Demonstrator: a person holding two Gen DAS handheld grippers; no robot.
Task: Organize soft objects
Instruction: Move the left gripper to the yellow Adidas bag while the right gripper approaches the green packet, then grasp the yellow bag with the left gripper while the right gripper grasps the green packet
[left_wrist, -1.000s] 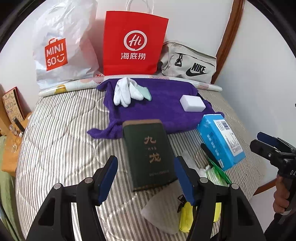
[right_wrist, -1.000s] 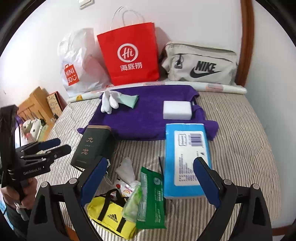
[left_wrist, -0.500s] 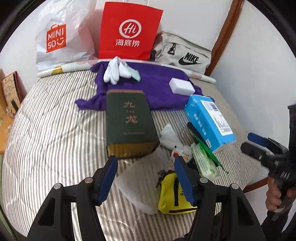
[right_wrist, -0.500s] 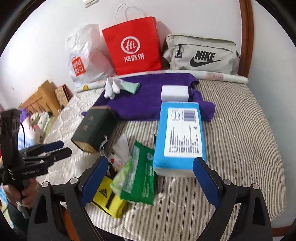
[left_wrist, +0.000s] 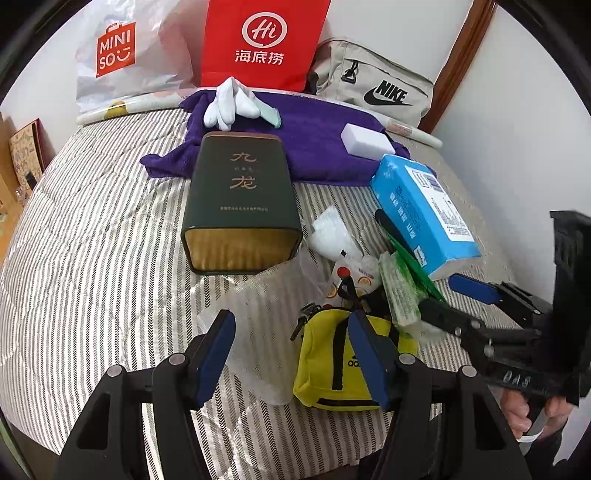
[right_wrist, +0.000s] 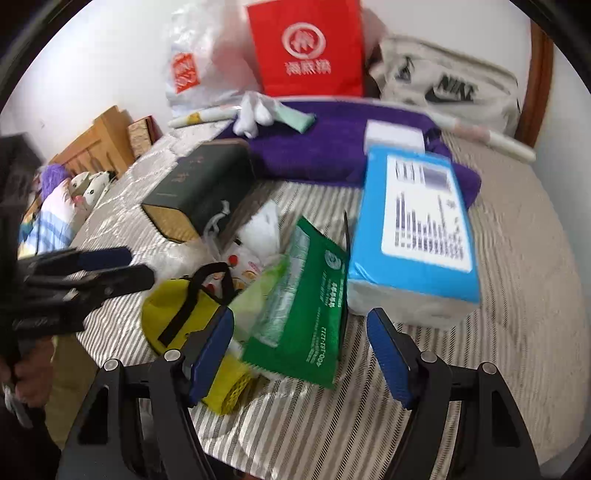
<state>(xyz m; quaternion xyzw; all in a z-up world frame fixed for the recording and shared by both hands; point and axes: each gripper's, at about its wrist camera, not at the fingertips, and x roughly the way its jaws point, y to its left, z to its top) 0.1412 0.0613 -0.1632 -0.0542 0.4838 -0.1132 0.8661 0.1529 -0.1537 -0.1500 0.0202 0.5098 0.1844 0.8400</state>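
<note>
A striped bed cover (left_wrist: 92, 221) carries everything. Along the wall at its far edge stand a red paper bag (left_wrist: 262, 40), a white Miniso plastic bag (left_wrist: 122, 55) and a beige Nike pouch (left_wrist: 373, 88). In front of them a purple towel (left_wrist: 314, 147) lies spread flat, with white gloves (left_wrist: 229, 105) at its far left and a white sponge block (left_wrist: 364, 142) toward its right. A dark green tin (left_wrist: 240, 199) lies on its side, its far end overlapping the towel's near edge. To the right a blue tissue pack (right_wrist: 417, 229) lies beside the towel. Just beside it sits a green wipes packet (right_wrist: 306, 306), and to the left of that a yellow Adidas pouch (left_wrist: 336, 365) near the bed's front edge, with small crumpled wrappers (left_wrist: 343, 258) between pouch and tin.

The left gripper (left_wrist: 291, 354) hangs open and empty, its right finger over the yellow pouch. The right gripper (right_wrist: 301, 354) is also open and empty, its jaws either side of the green packet's near end.
</note>
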